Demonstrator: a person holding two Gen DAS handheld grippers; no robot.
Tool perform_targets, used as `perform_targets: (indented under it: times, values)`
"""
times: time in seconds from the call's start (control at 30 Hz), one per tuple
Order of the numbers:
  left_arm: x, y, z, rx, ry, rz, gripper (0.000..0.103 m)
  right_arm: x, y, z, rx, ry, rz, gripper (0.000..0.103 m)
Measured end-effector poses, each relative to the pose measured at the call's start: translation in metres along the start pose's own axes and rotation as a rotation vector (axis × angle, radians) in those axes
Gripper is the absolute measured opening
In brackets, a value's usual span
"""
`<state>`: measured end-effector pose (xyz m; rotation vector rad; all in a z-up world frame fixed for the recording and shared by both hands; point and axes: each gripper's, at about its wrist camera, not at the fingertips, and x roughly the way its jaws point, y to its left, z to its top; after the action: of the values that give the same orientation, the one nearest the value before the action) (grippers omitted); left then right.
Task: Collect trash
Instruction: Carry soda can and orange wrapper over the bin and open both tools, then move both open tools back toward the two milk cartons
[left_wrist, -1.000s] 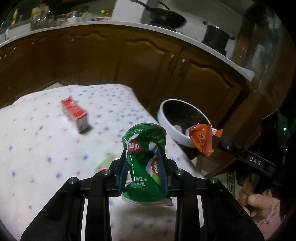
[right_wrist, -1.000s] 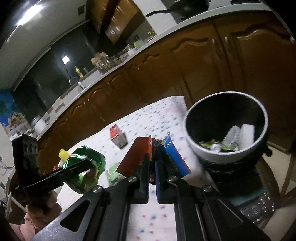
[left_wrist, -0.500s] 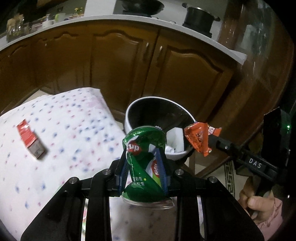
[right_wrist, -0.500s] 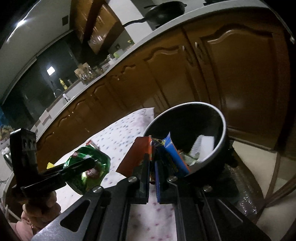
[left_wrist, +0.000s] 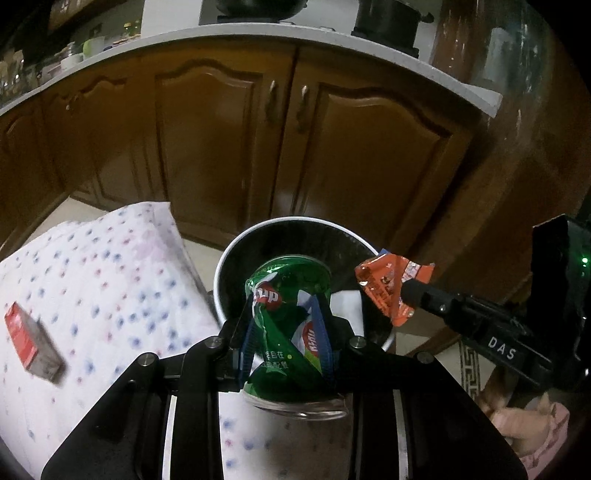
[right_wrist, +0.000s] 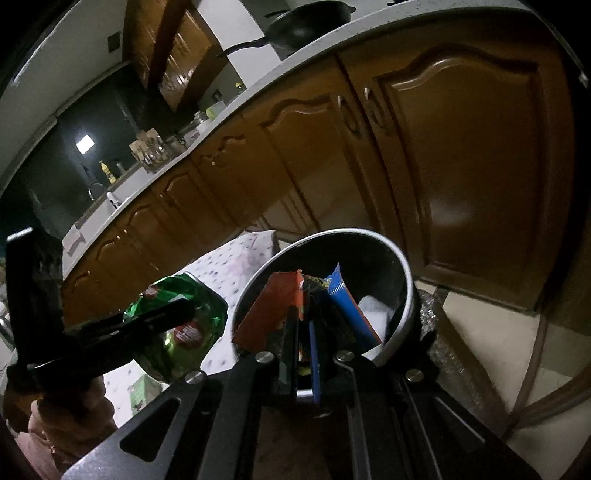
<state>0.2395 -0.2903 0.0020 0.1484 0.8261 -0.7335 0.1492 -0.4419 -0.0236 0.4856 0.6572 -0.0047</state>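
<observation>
Two wooden cabinet doors (left_wrist: 295, 147) behind dotted tablecloth (left_wrist: 92, 277).

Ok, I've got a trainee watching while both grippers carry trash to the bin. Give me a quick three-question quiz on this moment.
1. True or false: the left gripper is shut on a crushed green can.
2. What does the right gripper hold? A) an orange wrapper B) a glass bottle C) nothing
3. Which piece of trash lies on the dotted cloth, not yet collected?

Key:
1. True; its blue pads clamp the can in front of the bin.
2. A.
3. The red box.
</observation>
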Motion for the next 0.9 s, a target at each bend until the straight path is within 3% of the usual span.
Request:
perform_targets:
  times: [0.47,0.53,0.6,0.67,0.77,0.8,0.9]
  values:
    - [0.046,-0.007,0.012,0.012,0.077,0.020,0.027,0.021,-0.018,0.006,0.017,0.055,-0.021,0.009]
    - [0.048,-0.007,0.012,0.011,0.082,0.024,0.033,0.022,-0.020,0.006,0.023,0.061,-0.020,0.010]
    - [0.048,-0.006,0.012,0.008,0.081,0.024,0.051,0.024,-0.022,0.008,0.030,0.065,-0.019,0.010]
    - [0.044,-0.006,0.011,0.008,0.067,0.037,0.060,0.024,-0.024,0.007,0.039,0.068,-0.019,0.011]
    - [0.038,-0.001,0.010,-0.008,0.060,0.035,0.062,0.023,-0.026,0.007,0.053,0.064,-0.017,0.027]
    - [0.036,0.001,0.009,-0.016,0.056,0.038,0.062,0.022,-0.026,0.007,0.057,0.061,-0.012,0.037]
    - [0.025,0.011,0.004,-0.046,0.043,0.035,0.062,0.020,-0.025,0.007,0.055,0.055,-0.008,0.040]
